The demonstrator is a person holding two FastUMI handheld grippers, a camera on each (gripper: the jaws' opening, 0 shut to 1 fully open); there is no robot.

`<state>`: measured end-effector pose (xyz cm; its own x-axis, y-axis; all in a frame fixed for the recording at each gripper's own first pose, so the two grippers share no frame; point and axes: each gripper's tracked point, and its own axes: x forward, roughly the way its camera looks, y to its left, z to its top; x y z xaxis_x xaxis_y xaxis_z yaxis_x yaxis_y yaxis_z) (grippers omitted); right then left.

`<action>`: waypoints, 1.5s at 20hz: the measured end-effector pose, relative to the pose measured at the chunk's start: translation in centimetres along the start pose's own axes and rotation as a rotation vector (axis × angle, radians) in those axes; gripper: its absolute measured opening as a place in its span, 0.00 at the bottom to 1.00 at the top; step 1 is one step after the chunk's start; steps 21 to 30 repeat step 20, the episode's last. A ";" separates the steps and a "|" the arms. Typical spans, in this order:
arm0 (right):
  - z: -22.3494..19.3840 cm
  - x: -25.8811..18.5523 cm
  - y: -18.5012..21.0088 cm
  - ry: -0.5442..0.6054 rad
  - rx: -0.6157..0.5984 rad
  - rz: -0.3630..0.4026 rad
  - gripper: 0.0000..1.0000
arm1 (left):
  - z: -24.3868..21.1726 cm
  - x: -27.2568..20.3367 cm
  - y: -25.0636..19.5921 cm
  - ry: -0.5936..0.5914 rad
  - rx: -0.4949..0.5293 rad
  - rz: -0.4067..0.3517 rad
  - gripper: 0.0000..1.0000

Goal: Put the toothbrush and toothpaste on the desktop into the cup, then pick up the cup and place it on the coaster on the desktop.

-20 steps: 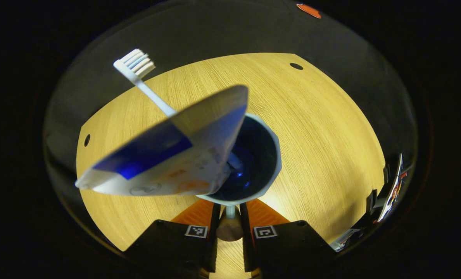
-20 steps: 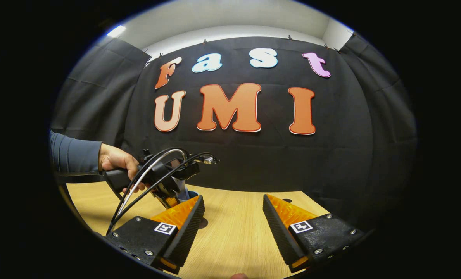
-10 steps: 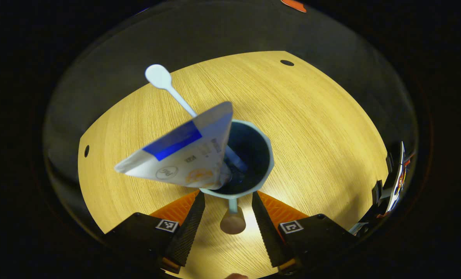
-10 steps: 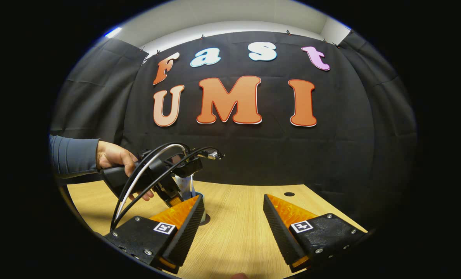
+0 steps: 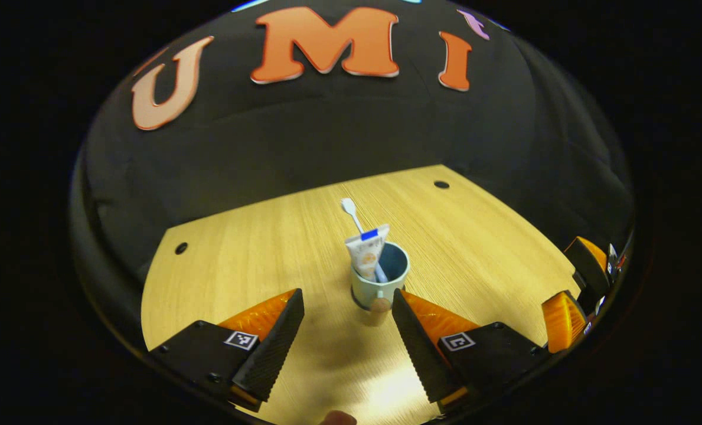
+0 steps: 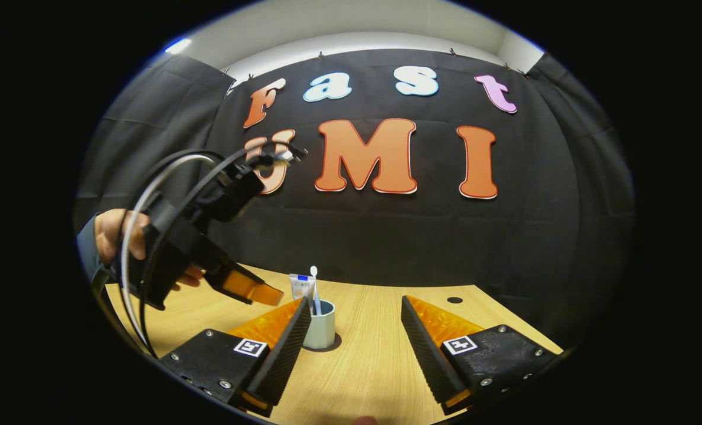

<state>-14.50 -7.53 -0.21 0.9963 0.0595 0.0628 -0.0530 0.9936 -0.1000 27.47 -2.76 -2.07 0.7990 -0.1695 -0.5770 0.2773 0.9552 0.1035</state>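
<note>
Pale blue-grey ceramic cup (image 5: 380, 282) standing upright on the light wood-grain bench (image 5: 256, 260), on a dark round coaster (image 6: 332, 345) whose edge shows at the cup base in the right gripper view. White toothbrush (image 5: 351, 211) and white toothpaste tube with a blue band (image 5: 367, 252) both inside the cup, leaning toward the far left. Small wooden knob handle (image 5: 379, 304) on the near side of the cup.

Left gripper (image 5: 348, 330): fingers spread wide, empty, set back from the cup and apart from it. Right gripper (image 6: 355, 336): fingers spread wide, empty, cup just beyond its left finger.

Seen in the right gripper view: a hand (image 6: 117, 233) holding the left gripper, raised above the bench to the left of the cup, black cables looping over it.

Bare bench on all sides of the cup; small dark holes (image 5: 441, 185) near the far edge and left corner; black cloth wall directly behind the bench edge
</note>
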 end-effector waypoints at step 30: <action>3.5 0.3 5.5 -0.073 0.046 0.017 0.93 | -2.7 -6.9 5.7 -0.734 -0.170 0.427 0.93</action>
